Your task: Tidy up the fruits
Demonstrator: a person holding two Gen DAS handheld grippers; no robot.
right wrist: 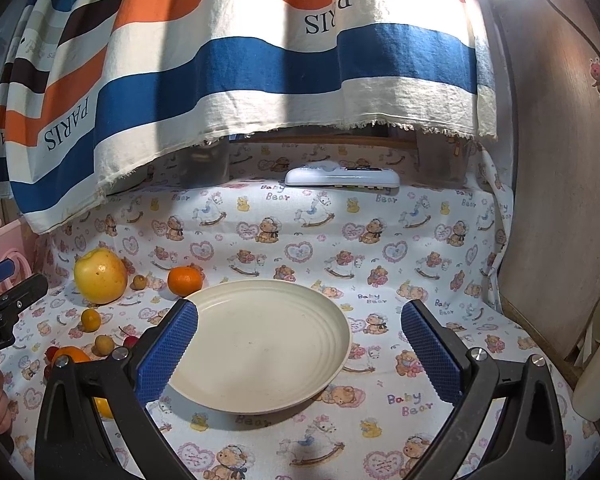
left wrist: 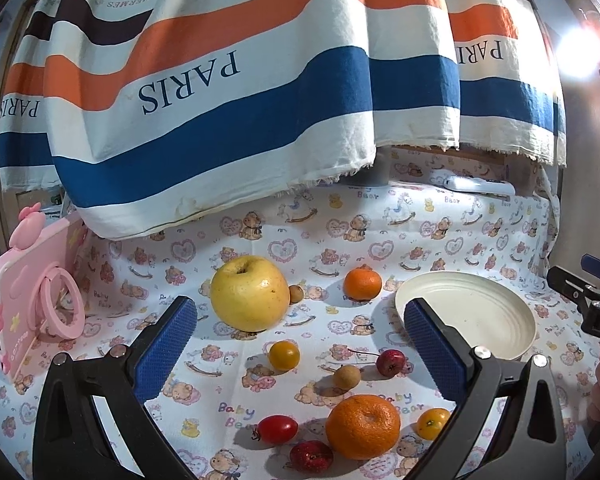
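Both grippers hover above the desk with jaws spread wide and nothing between them. The left gripper (left wrist: 300,344) faces the fruit scattered on the teddy-bear-print cloth (left wrist: 260,236): a large yellow apple (left wrist: 249,293) at the back with a small brown longan (left wrist: 296,293) touching its right side, a small mandarin (left wrist: 362,283) near the plate, a yellow cherry tomato (left wrist: 284,355), a second longan (left wrist: 346,377), a red crabapple (left wrist: 390,362), a large mandarin (left wrist: 363,426), a red cherry tomato (left wrist: 277,429) and another crabapple (left wrist: 311,456). The right gripper (right wrist: 299,346) faces the cream plate (right wrist: 260,344), which holds no fruit. A striped cloth (left wrist: 240,80) hangs behind.
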